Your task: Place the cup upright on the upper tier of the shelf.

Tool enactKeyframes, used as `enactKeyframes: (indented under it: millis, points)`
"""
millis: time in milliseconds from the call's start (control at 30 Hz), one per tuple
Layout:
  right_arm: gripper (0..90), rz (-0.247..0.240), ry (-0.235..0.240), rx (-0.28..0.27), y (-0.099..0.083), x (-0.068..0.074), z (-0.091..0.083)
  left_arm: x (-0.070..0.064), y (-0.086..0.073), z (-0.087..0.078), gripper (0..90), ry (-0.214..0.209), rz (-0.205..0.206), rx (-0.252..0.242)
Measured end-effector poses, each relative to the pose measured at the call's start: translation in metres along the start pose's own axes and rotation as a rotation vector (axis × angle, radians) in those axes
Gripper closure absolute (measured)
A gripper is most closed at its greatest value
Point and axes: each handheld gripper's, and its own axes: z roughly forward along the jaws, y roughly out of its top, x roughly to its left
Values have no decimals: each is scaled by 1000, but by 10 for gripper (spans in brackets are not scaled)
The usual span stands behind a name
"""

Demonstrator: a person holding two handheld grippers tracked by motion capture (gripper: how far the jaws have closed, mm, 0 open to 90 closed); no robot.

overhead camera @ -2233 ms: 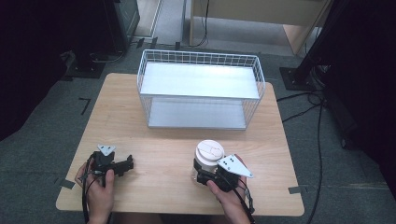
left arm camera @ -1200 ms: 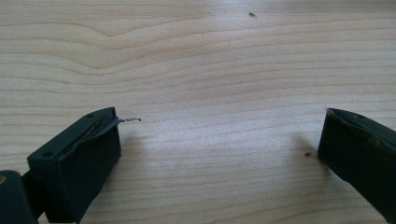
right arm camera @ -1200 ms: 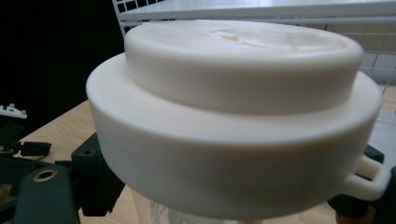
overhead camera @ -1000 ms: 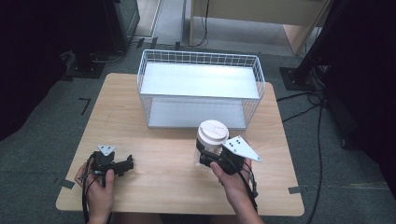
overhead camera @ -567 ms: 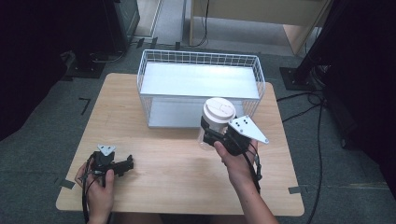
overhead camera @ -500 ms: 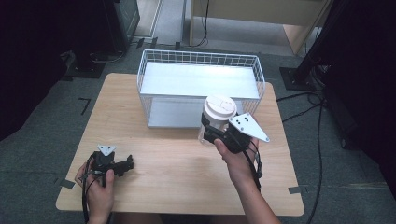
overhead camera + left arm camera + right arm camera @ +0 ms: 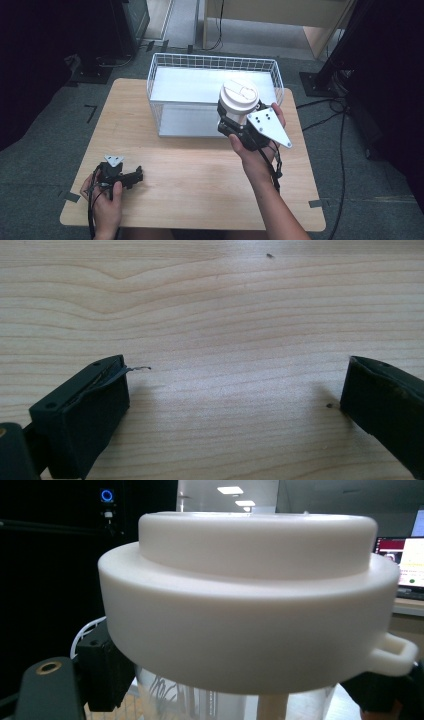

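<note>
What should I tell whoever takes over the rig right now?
Right gripper: shut on the white-lidded clear cup, held upright in the air at the near wall of the white wire basket.
Left gripper: open, holding nothing, low over the wooden table at its near left.
Done: cup lifted off the table.
Left: probably carry the cup over the wall, set it inside the basket, release.

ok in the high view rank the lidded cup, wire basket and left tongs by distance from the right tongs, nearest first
1. lidded cup: clamped in the right tongs.
2. wire basket: just behind and below them, at the table's far side.
3. left tongs: far off at the near-left, resting on the table.
</note>
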Motion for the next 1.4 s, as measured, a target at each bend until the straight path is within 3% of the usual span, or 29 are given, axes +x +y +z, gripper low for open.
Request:
enactKeyframes:
  millis: [333,900,1400]
  points:
    - [158,-2,-32,-29,10,-7,23,0,0,0,0,0,2,0]
    - [159,-3,-93,11,23,-27,87,0,0,0,0,1,-1,-3]
    - [158,14,-127,24,13,-34,139,0,0,0,0,0,-1,-3]
